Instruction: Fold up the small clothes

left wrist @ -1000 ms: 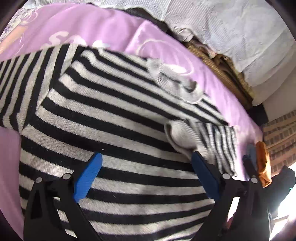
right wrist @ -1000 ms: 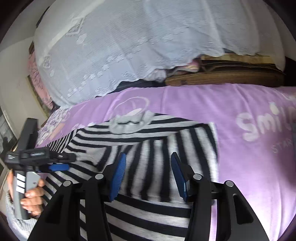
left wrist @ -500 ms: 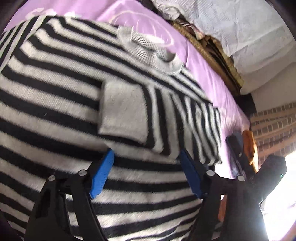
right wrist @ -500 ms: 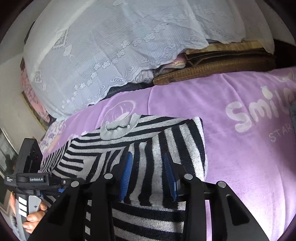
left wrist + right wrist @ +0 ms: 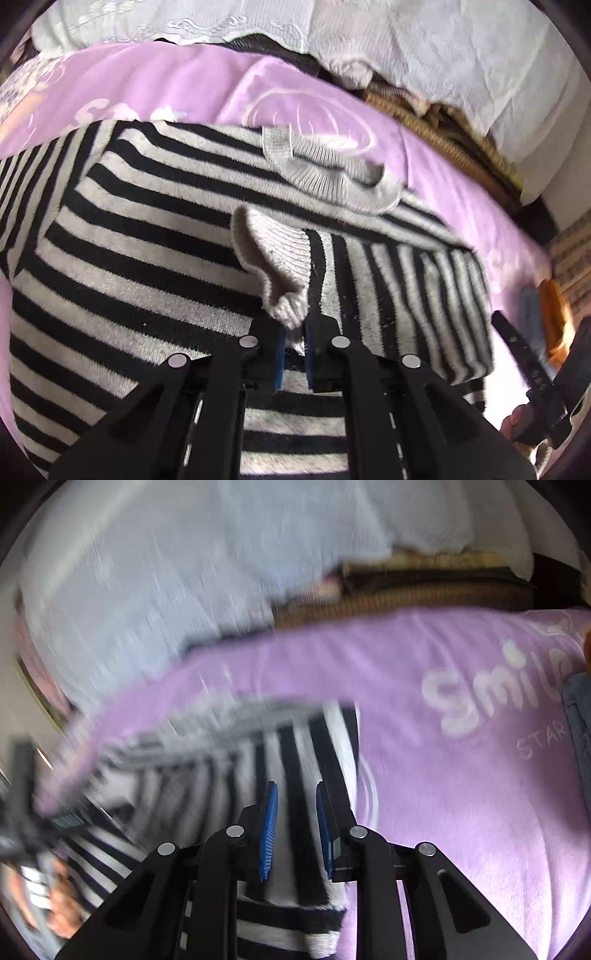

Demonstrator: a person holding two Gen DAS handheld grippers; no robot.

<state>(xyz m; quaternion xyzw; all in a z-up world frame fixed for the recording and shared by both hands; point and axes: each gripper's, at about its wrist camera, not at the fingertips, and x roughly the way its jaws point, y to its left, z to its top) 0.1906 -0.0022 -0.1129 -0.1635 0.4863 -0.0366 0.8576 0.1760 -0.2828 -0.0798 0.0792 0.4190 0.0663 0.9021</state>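
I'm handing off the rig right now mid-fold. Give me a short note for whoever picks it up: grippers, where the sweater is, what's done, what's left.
Left gripper: shut, pinching the grey cuff of the sleeve that lies folded across the body.
Right gripper: jaws closing around the folded sleeve's striped fabric at the sweater's edge; a gap still shows, so no firm grip yet.
Striped sweater: spread flat on the purple blanket, grey collar on the far side.
Done: that sleeve is folded inward over the body.
Left: the other sleeve still lies spread out at the side; body not yet folded.
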